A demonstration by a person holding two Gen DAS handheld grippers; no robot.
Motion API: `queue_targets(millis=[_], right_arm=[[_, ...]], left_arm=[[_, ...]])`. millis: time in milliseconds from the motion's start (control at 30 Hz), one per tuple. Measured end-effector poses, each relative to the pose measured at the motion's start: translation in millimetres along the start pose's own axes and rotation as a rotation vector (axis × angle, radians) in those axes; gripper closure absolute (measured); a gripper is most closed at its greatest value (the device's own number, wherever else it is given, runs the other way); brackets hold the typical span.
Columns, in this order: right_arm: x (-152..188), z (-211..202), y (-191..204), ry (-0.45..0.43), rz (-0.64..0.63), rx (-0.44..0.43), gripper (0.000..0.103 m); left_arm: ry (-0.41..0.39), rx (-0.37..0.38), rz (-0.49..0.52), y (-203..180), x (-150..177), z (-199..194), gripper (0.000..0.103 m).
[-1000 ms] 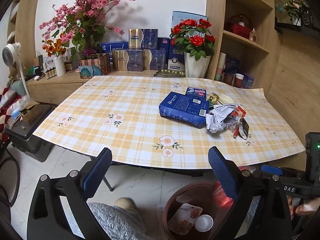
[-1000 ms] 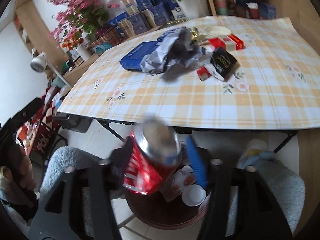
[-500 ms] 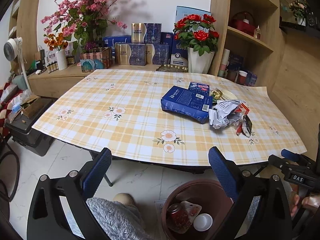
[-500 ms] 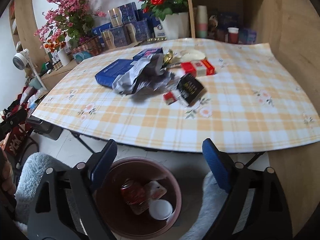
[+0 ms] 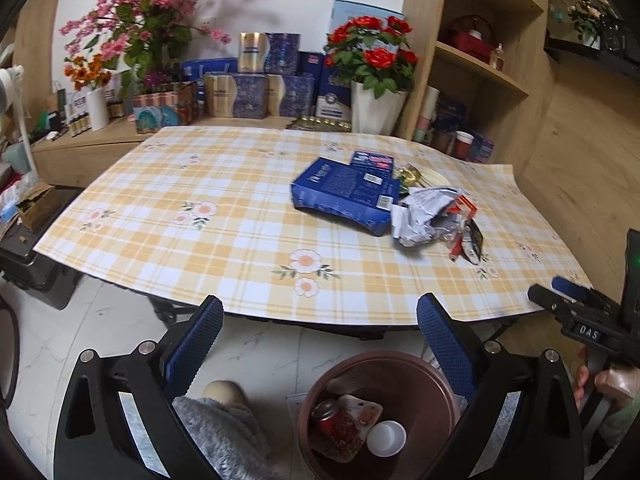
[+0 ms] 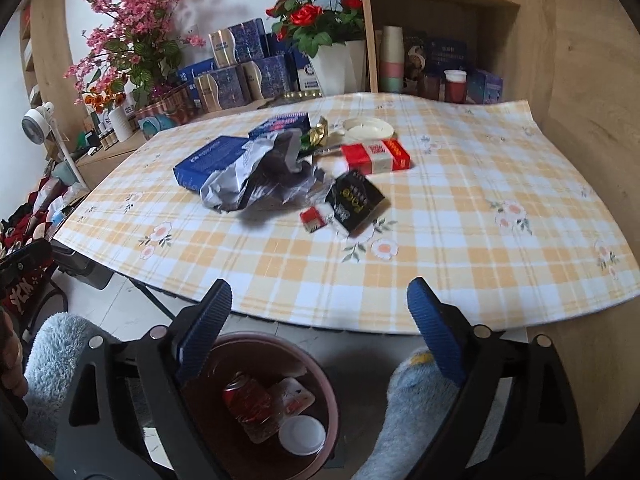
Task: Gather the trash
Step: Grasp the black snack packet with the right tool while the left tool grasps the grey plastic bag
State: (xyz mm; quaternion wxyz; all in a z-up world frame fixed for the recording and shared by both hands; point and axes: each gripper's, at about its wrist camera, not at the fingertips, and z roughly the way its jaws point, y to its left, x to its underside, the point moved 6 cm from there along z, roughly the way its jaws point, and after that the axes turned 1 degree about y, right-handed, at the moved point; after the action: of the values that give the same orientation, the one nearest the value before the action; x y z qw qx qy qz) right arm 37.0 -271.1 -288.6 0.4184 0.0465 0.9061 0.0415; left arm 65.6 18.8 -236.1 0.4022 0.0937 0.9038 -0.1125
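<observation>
A brown trash bin (image 5: 424, 364) (image 6: 320, 372) stands on the floor under the table's near edge and holds a red can (image 6: 250, 402), a wrapper and a white cup. On the checked table (image 6: 460, 200) lie a blue box (image 6: 208, 160), crumpled silver paper (image 6: 260, 176), a black packet (image 6: 354, 200), a red-and-white carton (image 6: 376, 154) and a small red pack (image 6: 314, 218). My left gripper (image 5: 320, 332) is open and empty above the bin. My right gripper (image 6: 320, 312) is open and empty, at the table's near edge above the bin.
Flower vases (image 5: 376, 104), stacked blue and gold boxes (image 5: 256, 88) and a wooden shelf unit (image 5: 480, 60) stand behind the table. A black case (image 5: 28, 256) sits on the floor at left. My slippered feet (image 6: 416, 392) are beside the bin.
The right gripper let go of the red can, which fell into the bin. The right gripper has since risen and tilted towards the table. The left gripper barely moved.
</observation>
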Motion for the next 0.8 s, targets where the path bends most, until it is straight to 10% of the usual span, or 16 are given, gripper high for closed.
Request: queue_targets(millis=[800], right_arm=[[-53,148,-53,0.161,0.396,-0.182,0.035]], left_arm=[[0.071,0.117,0.044,-35,-32,85,0.024]])
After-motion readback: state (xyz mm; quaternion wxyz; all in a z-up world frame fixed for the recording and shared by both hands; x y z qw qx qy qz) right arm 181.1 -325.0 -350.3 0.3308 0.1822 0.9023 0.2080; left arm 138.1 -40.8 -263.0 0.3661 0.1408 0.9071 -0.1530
